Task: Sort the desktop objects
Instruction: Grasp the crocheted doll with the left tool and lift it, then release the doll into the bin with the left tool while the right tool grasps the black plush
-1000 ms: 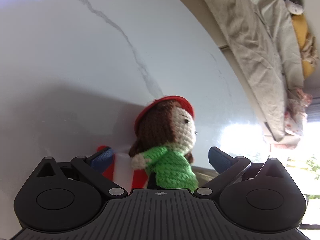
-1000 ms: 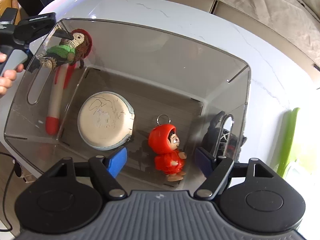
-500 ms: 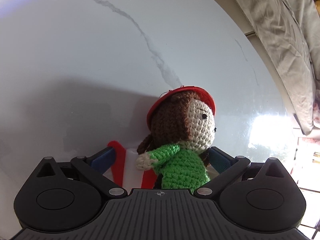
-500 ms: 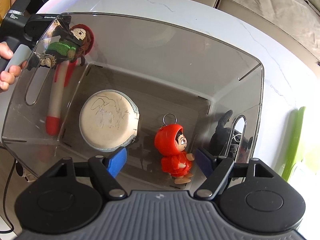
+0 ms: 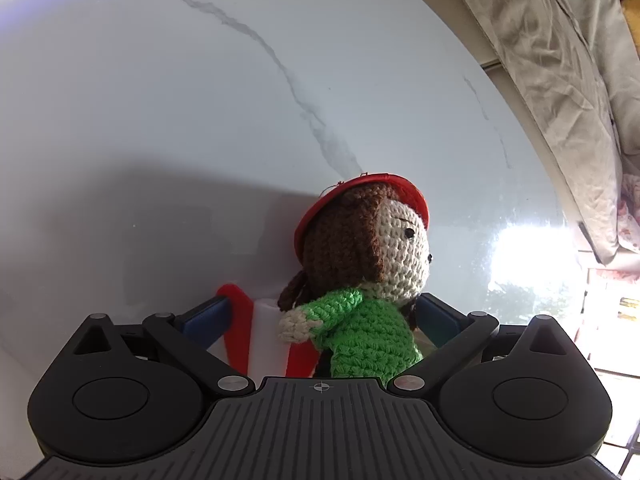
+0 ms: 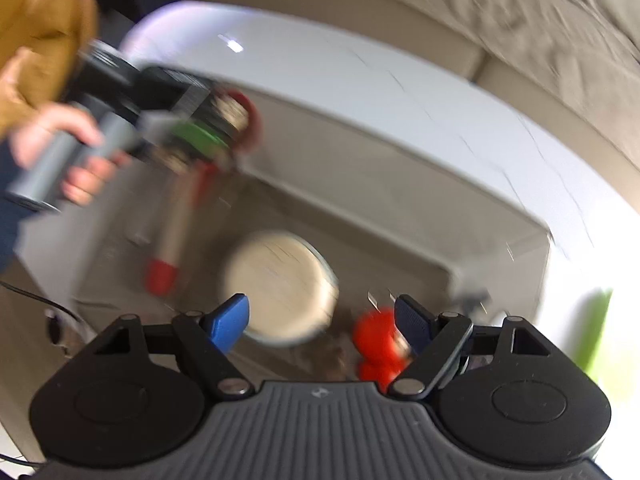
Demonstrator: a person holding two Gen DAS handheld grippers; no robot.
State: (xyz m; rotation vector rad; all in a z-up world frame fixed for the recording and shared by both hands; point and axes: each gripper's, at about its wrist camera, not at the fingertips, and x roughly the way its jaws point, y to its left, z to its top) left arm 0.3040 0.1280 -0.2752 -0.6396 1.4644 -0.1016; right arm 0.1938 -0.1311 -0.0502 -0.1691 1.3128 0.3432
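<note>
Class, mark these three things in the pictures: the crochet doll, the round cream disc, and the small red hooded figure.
crochet doll point(image 5: 372, 332), left wrist view, on its green sweater.
round cream disc point(image 6: 280, 280), right wrist view, on its flat cream face.
red hooded figure point(image 6: 374, 340), right wrist view, on its blurred red hood.

A glossy white marble table stands beside rumpled beige fabric, with bright daylight at right.

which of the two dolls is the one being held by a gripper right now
The crocheted doll in the green sweater and red hat, clamped in the left gripper. The red-hooded figure lies in the clear bin, untouched between the right gripper's open fingers.
</note>
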